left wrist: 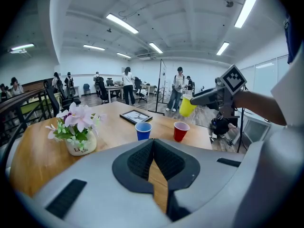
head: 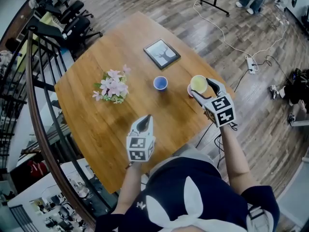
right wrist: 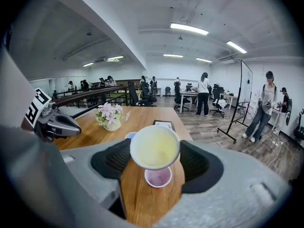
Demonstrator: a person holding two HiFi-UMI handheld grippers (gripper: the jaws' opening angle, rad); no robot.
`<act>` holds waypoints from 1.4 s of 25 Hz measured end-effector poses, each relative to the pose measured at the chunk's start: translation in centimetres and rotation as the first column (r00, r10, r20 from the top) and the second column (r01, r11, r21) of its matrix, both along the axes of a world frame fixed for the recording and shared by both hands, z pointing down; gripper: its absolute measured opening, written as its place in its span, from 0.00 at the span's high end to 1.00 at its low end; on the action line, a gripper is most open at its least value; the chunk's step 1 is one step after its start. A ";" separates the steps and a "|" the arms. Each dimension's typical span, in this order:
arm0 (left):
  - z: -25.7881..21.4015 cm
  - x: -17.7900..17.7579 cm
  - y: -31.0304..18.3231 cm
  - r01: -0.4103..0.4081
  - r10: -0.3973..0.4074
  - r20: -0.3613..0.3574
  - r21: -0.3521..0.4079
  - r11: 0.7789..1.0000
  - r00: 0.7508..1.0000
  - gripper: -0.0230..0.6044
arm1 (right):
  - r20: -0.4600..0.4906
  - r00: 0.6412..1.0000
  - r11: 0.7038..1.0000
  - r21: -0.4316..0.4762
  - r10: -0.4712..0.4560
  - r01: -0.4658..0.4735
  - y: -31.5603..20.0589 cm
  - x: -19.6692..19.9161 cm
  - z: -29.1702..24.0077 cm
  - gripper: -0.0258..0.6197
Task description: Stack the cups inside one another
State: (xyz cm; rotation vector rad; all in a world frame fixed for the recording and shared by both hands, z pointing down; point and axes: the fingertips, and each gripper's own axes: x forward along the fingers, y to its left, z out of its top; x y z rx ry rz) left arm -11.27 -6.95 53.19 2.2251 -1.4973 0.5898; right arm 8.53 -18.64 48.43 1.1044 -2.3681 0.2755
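- Closest in, at 6 o'clock of the table (head: pixel 96 124), the left hand-held gripper (head: pixel 145 122) is held low over the wood. Its jaws are pressed together with nothing between them, so it is idle.
- Over at 3 o'clock, the right hand-held gripper (head: pixel 203 91) has its jaws spread wide round the yellow cup (head: pixel 198 83). The pads are on the cup's sides, and the cup is tilted and clear of the table.
- Right beneath it stands the red cup (left wrist: pixel 180 131), upright with its mouth open. The yellow one is above it, not in it.
- Score so far, as I read it: nothing nested yet. The first drop looks lined up, and after that the blue cup (head: pixel 160 83), alone near the table's centre, has to join the stack.
- The cups are tapered and round-rimmed with thin, smooth walls, plastic by the look of them. The red one is pale inside.
- The table is warm, grained wood with rounded corners and a matte face.
- Farther out at 9 o'clock sits a squat white flower pot (left wrist: pixel 80 145) topped with pink blossoms.
- At 12 o'clock, a flat, dark picture frame (head: pixel 161 53) lies face up.
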 end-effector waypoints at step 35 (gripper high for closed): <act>3.3 -0.7 -2.1 0.006 -0.006 0.002 -0.067 0.998 1.000 0.94 | -0.035 0.999 0.974 -0.227 -0.022 0.013 -2.1 -0.5 10.5 0.44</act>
